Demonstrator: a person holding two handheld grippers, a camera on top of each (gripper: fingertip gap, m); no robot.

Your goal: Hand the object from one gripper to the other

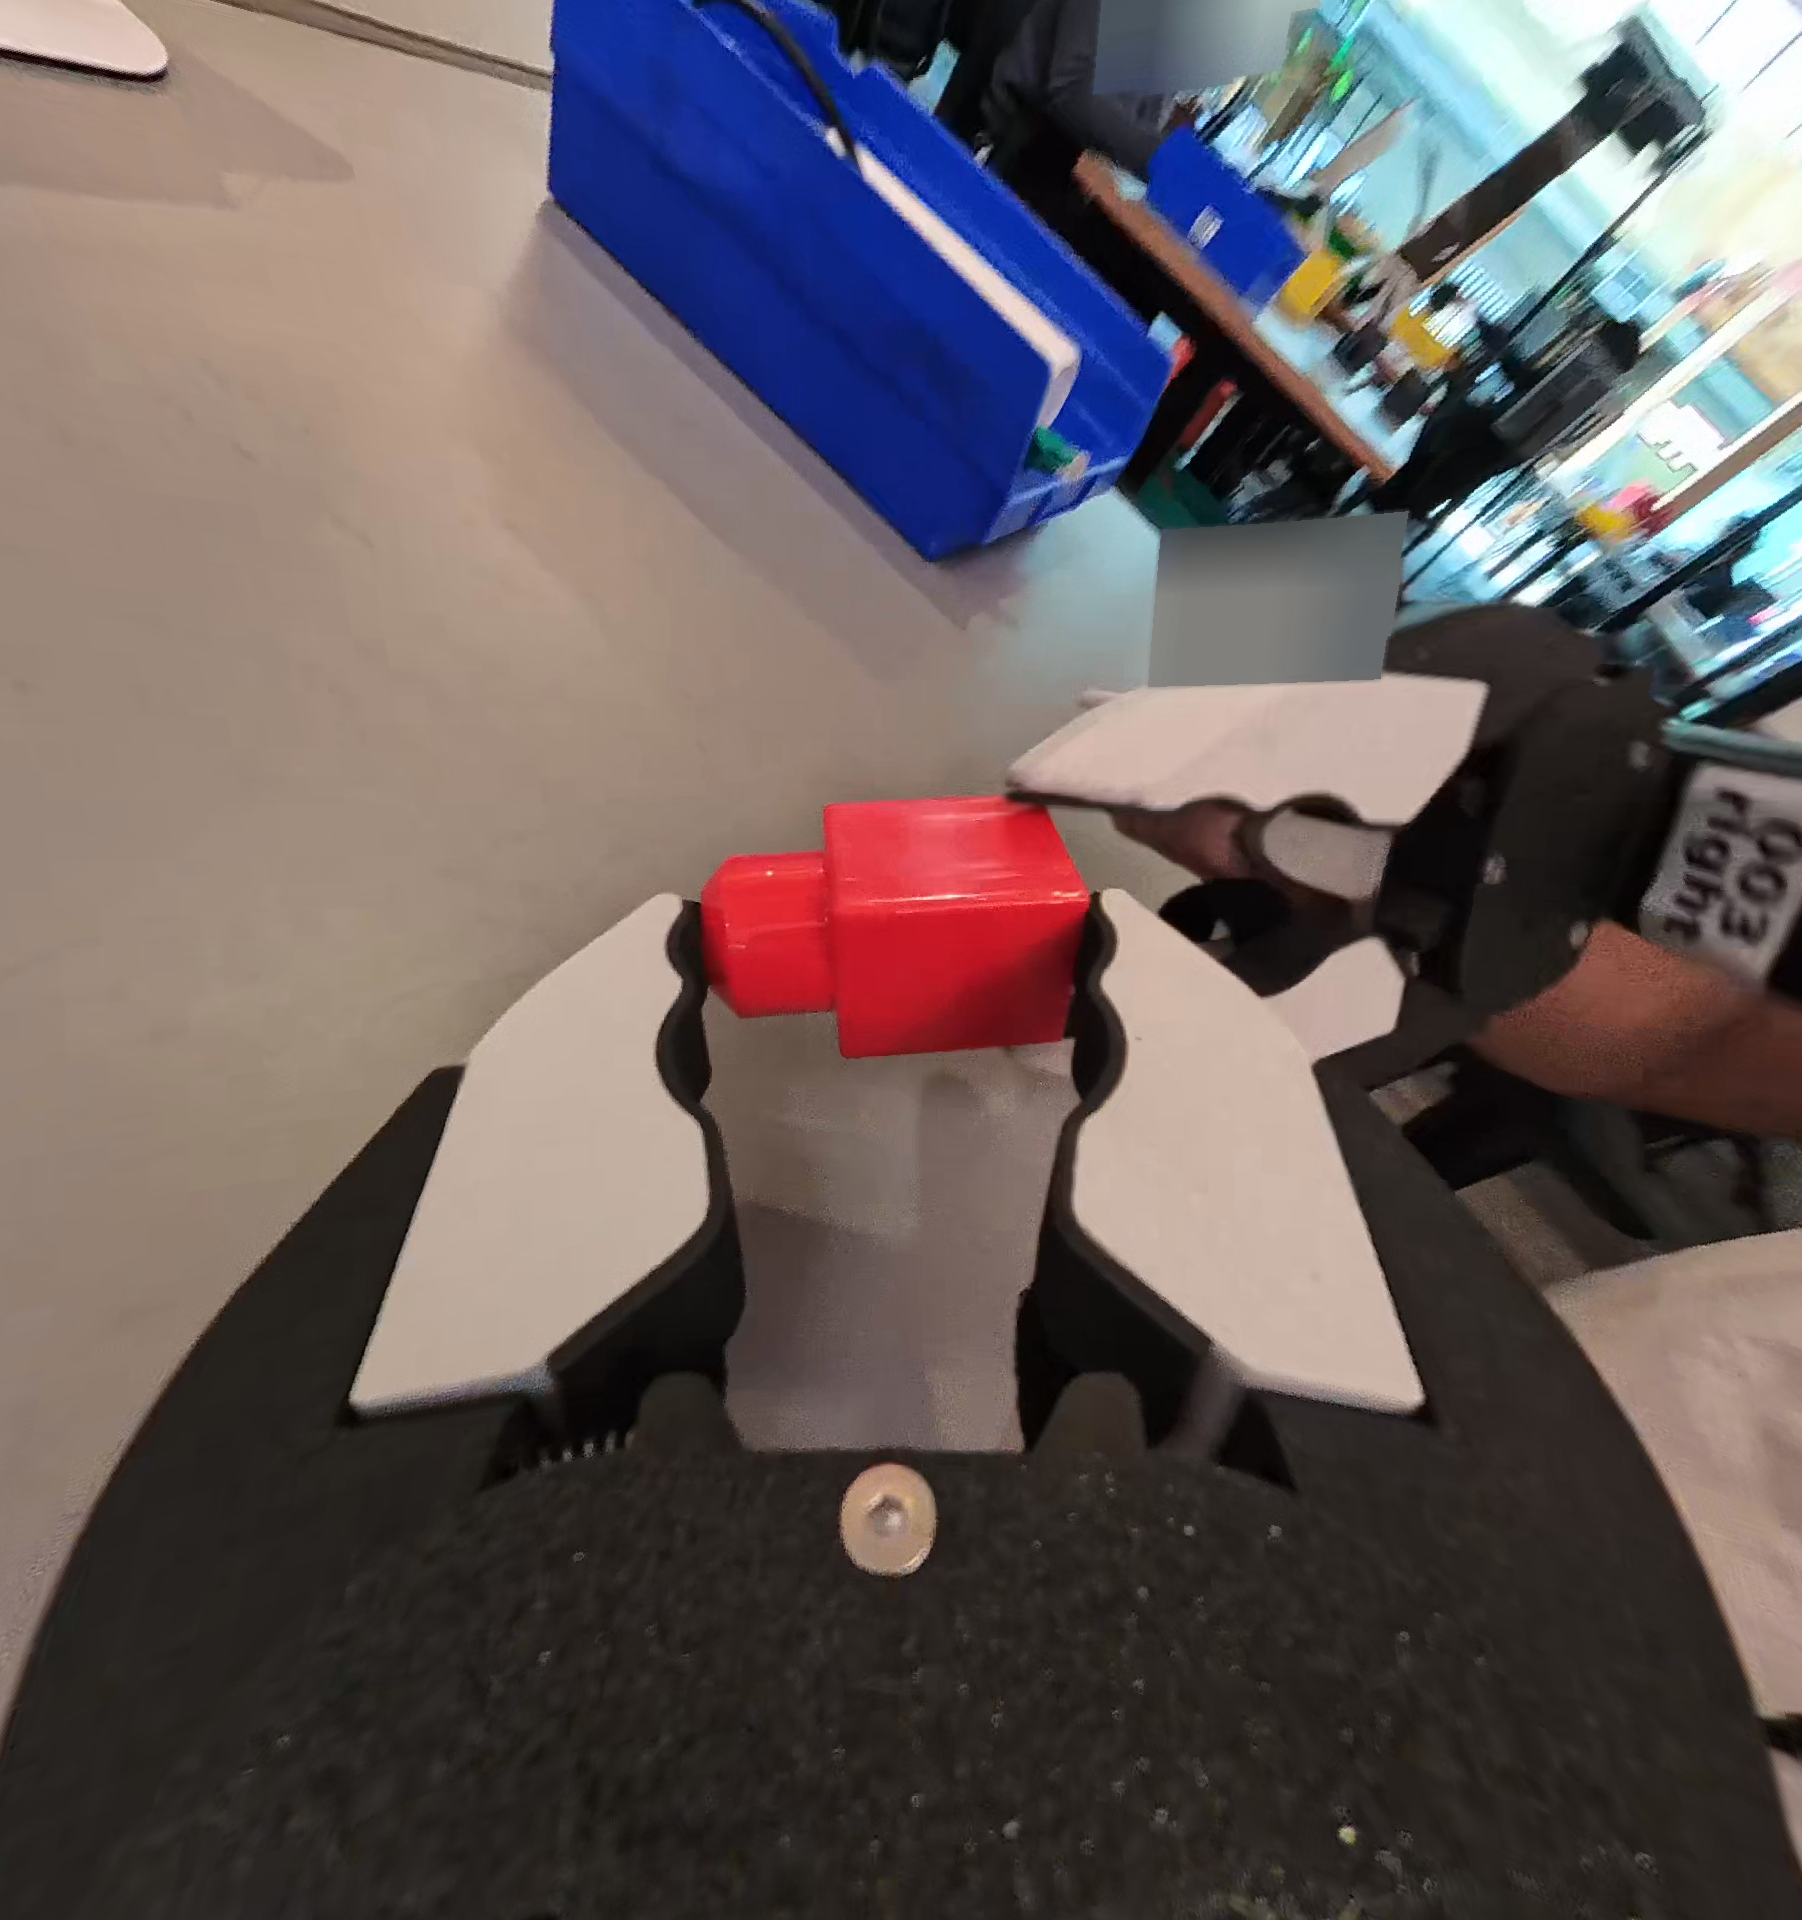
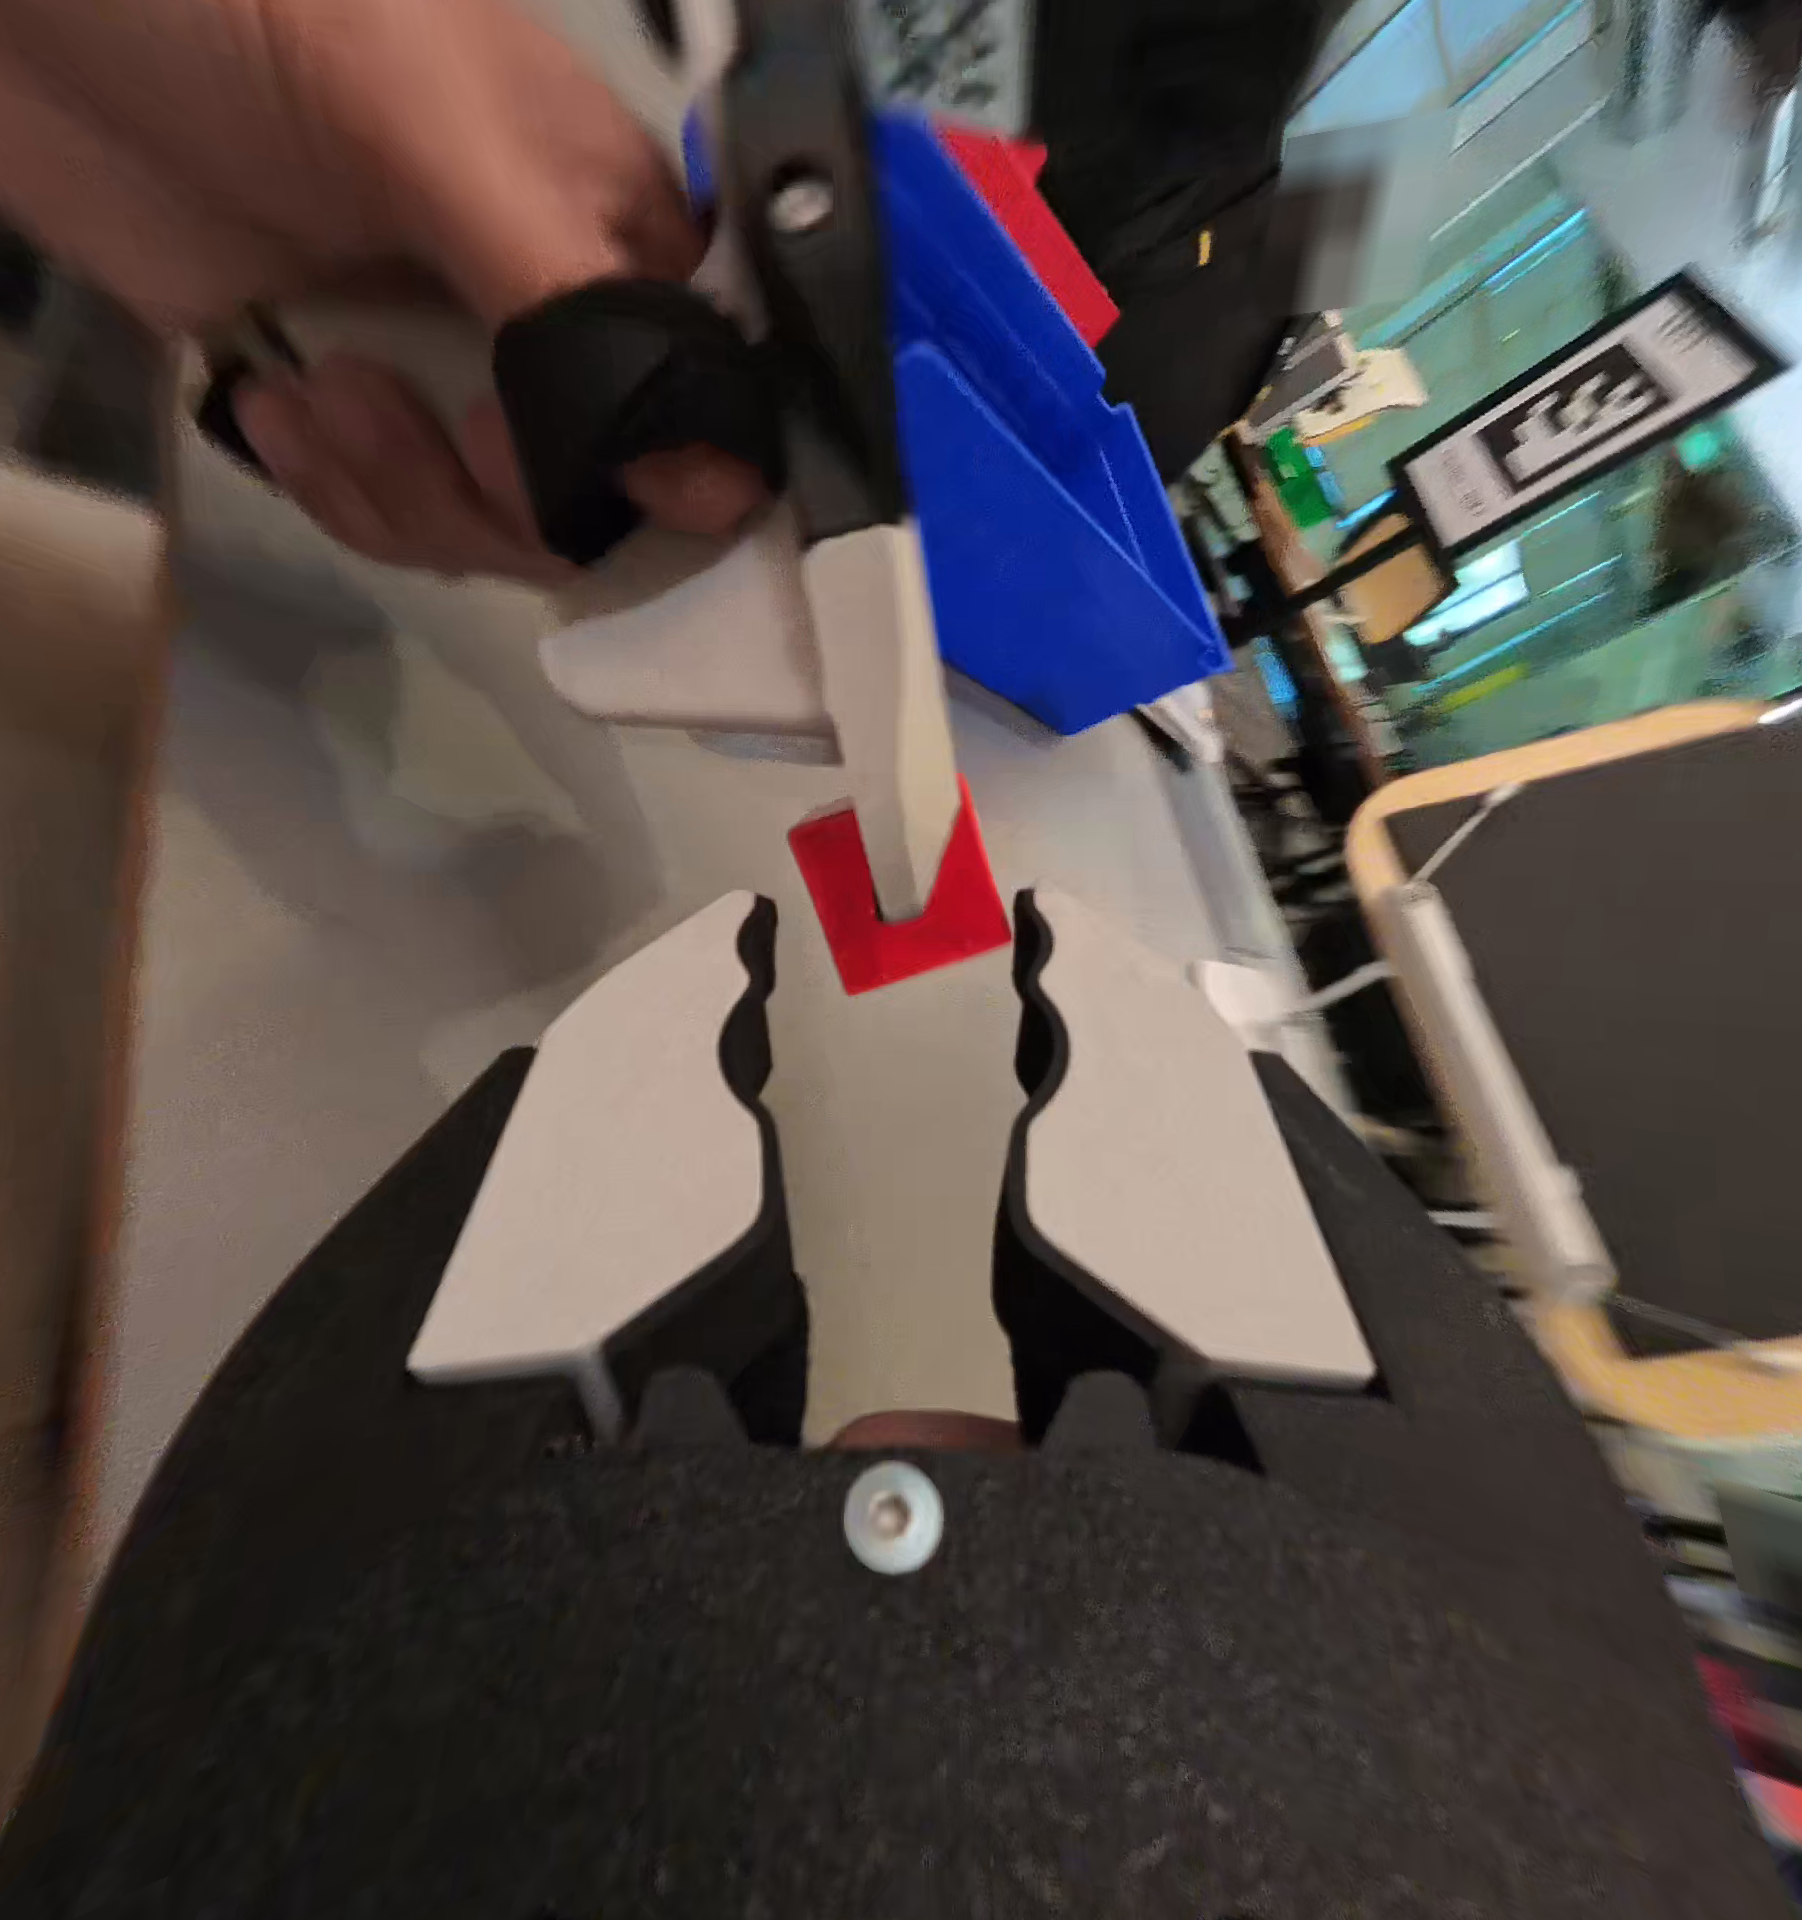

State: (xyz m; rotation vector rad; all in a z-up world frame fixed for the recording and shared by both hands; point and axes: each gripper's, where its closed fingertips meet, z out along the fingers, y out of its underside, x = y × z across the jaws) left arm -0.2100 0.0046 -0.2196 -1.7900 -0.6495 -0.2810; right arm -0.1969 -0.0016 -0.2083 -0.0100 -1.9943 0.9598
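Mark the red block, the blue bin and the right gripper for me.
red block [image 1: 954,925], left wrist view, on its square body.
blue bin [image 1: 803,281], left wrist view, on its long side wall.
right gripper [image 2: 895,914], right wrist view, midway between its fingertips.

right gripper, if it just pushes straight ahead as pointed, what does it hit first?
Most likely the red plastic block, sitting just beyond the open jaws of the right gripper and roughly centred between them. It is held by the left gripper, whose finger lies right behind. Depth is uncertain.

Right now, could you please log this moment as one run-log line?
left gripper: shut on red block | right gripper: open, at block, not gripping | handover pending
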